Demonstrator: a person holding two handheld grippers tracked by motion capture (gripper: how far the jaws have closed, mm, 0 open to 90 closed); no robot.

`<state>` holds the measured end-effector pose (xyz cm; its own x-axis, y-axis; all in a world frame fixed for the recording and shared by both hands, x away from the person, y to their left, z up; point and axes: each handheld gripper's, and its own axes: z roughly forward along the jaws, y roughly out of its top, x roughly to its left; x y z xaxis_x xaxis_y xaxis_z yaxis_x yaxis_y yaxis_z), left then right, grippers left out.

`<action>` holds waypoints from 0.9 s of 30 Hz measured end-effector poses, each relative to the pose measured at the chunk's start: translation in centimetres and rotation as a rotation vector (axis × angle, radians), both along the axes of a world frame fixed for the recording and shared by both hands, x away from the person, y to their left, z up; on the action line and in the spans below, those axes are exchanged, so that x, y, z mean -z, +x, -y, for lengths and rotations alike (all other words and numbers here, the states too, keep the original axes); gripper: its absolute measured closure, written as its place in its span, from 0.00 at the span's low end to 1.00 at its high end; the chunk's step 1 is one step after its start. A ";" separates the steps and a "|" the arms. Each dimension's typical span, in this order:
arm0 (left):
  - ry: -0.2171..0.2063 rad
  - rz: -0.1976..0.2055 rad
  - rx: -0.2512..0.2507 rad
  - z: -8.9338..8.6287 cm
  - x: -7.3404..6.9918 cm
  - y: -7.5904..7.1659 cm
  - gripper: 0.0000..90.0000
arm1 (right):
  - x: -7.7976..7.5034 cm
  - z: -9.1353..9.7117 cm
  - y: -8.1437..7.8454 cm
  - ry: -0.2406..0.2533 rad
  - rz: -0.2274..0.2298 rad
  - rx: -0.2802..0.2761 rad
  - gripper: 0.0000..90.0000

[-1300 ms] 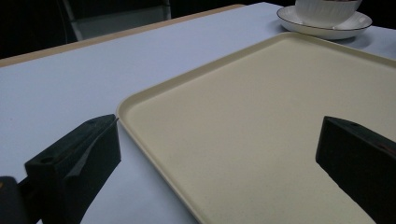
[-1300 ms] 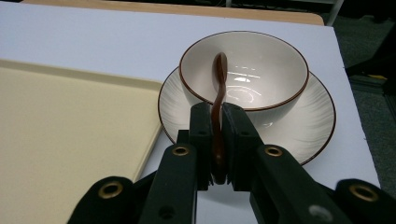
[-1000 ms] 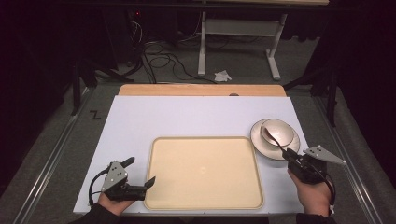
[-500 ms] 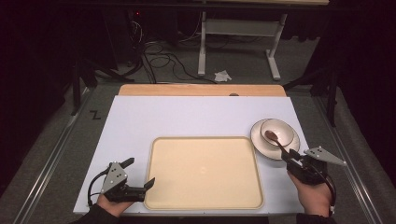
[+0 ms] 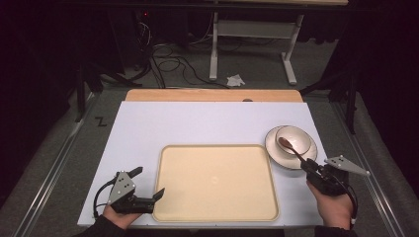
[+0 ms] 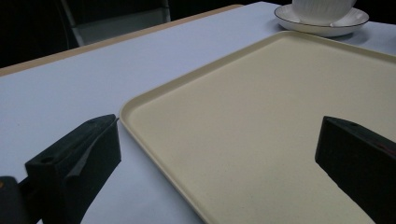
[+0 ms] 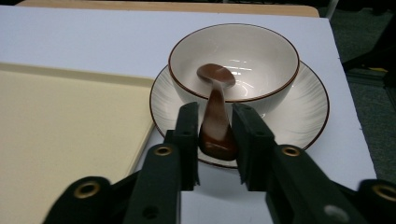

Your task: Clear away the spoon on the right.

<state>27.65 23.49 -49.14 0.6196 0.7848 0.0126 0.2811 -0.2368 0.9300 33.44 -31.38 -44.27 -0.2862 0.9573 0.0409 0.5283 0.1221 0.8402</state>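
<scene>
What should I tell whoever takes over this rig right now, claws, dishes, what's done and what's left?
Right claw: jaws on either side of the brown spoon handle, seemingly gripping it; the spoon's scoop sits inside the white bowl.
Left claw: open, holding nothing, low at the near left corner of the beige tray.
Things: the bowl stands on its saucer on the white mat, just off the tray's far right corner. The tray carries nothing.
Done: the spoon is grasped.
Left: probably lifting the spoon out; nothing is on the tray yet, if that is where the dishes go.
</scene>
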 end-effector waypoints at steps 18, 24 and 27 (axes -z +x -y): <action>0.003 -0.006 0.003 0.0 0.1 0.1 0.01 | 0.3 0.5 0.4 0.118 -0.027 0.014 0.74; 0.004 -0.008 0.004 0.1 0.1 0.1 0.01 | 0.1 0.4 0.3 0.089 -0.015 0.022 0.84; 0.004 -0.010 0.005 0.1 0.1 0.1 0.01 | 0.1 0.4 0.2 0.076 -0.014 0.020 0.85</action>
